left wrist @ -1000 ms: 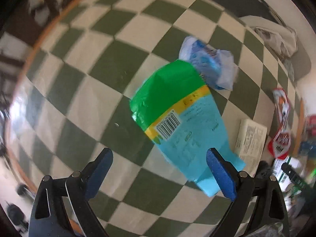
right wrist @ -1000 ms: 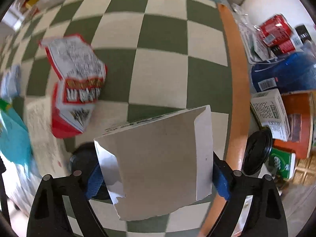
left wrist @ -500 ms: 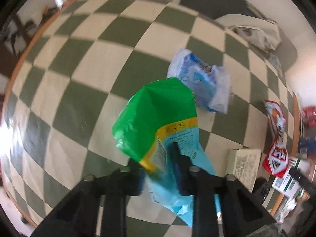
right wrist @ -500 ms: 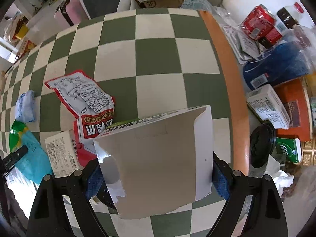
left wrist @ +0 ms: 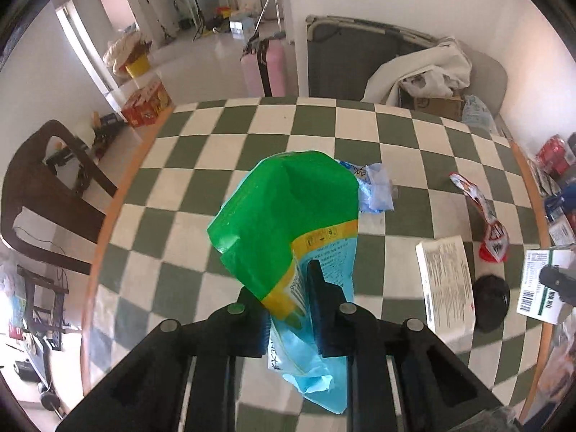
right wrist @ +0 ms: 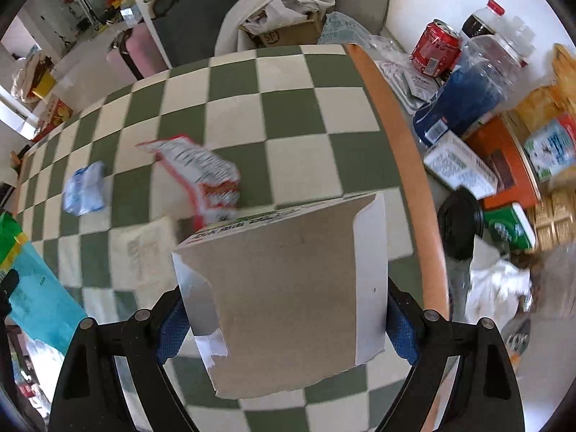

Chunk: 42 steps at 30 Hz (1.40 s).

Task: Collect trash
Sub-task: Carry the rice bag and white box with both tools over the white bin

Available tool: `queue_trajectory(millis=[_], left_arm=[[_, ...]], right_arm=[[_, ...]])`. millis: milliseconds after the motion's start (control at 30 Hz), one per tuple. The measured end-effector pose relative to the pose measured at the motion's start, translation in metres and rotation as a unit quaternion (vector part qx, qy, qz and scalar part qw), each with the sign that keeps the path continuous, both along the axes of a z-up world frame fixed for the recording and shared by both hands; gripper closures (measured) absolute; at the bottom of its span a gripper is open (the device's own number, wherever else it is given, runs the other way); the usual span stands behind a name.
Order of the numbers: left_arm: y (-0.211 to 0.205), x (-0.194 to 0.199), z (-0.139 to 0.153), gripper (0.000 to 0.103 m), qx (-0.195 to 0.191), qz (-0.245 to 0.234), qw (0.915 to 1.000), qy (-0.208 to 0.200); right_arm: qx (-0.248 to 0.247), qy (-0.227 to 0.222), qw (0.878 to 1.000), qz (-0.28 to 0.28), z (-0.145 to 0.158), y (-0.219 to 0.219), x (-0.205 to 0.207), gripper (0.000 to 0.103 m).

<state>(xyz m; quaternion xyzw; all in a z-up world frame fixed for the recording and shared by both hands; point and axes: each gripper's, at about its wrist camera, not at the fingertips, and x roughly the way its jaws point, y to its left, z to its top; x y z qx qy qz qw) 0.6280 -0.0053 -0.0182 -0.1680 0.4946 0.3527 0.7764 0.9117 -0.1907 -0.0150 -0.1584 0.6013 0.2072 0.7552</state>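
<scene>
Pinching a green-and-blue bag (left wrist: 288,223), the left gripper (left wrist: 288,309) seems lifted; right gripper (right wrist: 284,318) fingers clamp a cardboard box (right wrist: 288,288).

My left gripper (left wrist: 288,309) is black and holds a bag (left wrist: 288,223) that is green on top, with a yellow band and light blue below. The table (left wrist: 223,136) is checked green and cream with an orange rim. My right gripper (right wrist: 284,316) has blue pads (right wrist: 399,327) on a grey-brown cardboard box (right wrist: 288,288). Beside it lies a red and white wrapper (right wrist: 201,172).
</scene>
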Motion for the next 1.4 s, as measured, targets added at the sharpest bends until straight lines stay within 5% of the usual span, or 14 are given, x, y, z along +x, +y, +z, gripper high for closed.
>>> queue_trajectory(millis=[433,633,833,1067,1400], left_arm=[[-0.055,-0.168,0.037,0.088,0.001,-0.070,0.9969,-0.036],[-0.077,-0.257,0.026,0.088,-0.031,-0.102,0.9937,-0.035],[-0.096,-0.320,-0.014,0.088,-0.092,-0.105,0.9899,0.027],[-0.102,-0.356,-0.119,0.088,-0.170,-0.080,0.9792,0.076],[-0.074,-0.338,-0.349,0.085,-0.220,-0.051,0.9650,0.133]], right_arm=[[0.060,-0.008,0.998,0.013,0.047,-0.037,-0.206,0.012],[0.075,0.004,0.997,-0.021,0.047,-0.073,-0.336,0.012],[0.071,0.058,0.995,-0.036,0.018,-0.114,-0.444,0.012],[0.058,0.139,0.986,-0.064,-0.075,-0.152,-0.513,0.012],[0.072,0.220,0.968,-0.096,-0.313,-0.144,-0.530,0.012]])
